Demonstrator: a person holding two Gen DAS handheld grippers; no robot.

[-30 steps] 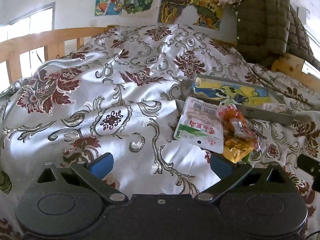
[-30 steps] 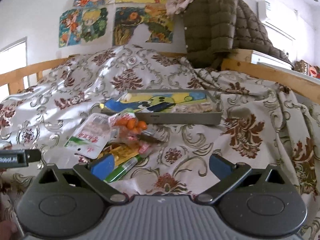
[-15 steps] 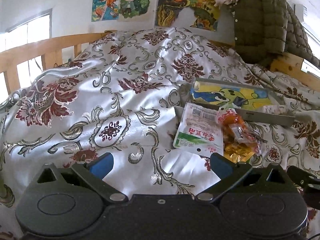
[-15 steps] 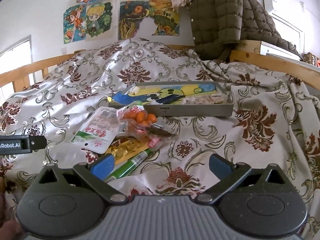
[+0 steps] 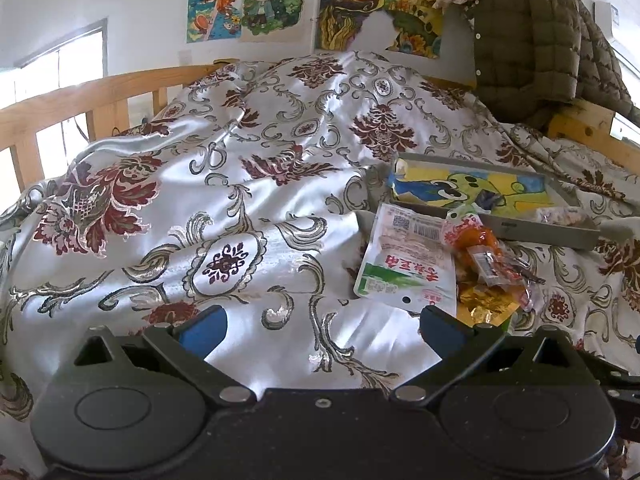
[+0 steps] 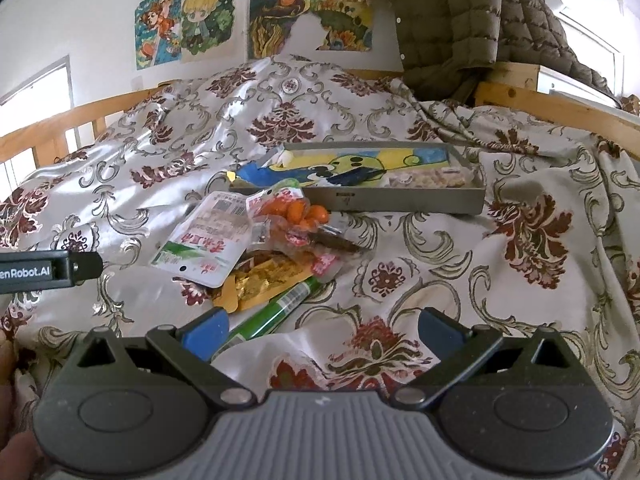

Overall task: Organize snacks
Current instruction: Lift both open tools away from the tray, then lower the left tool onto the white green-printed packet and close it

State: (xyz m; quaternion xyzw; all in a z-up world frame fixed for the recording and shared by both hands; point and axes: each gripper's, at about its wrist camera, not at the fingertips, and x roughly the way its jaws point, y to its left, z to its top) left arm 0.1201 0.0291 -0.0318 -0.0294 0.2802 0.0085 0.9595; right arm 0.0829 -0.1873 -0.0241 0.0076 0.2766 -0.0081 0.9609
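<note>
A pile of snacks lies on the patterned bed cover: a white and green packet point(image 6: 202, 242) point(image 5: 408, 260), a clear bag of orange pieces point(image 6: 294, 210) point(image 5: 478, 240), a gold wrapper point(image 6: 262, 280) point(image 5: 484, 304) and a green tube point(image 6: 270, 312). Behind the pile sits a grey tray point(image 6: 400, 202) point(image 5: 540, 232) with a cartoon picture inside and a pale packet point(image 6: 430, 178) at its right end. My left gripper point(image 5: 320, 326) is open, with the pile ahead of its right finger. My right gripper point(image 6: 320, 326) is open and empty; the green tube runs past its left finger.
A wooden bed rail point(image 5: 80, 100) runs along the left and back. An olive quilted jacket point(image 6: 460, 20) hangs over the rail at the back right. Posters point(image 5: 248, 0) cover the wall. The left gripper's finger point(image 6: 60, 270) pokes into the right wrist view.
Both grippers have tilted and eased back slightly, so the snack pile and tray sit a little higher in each view. Nothing was picked up; both stay open.
</note>
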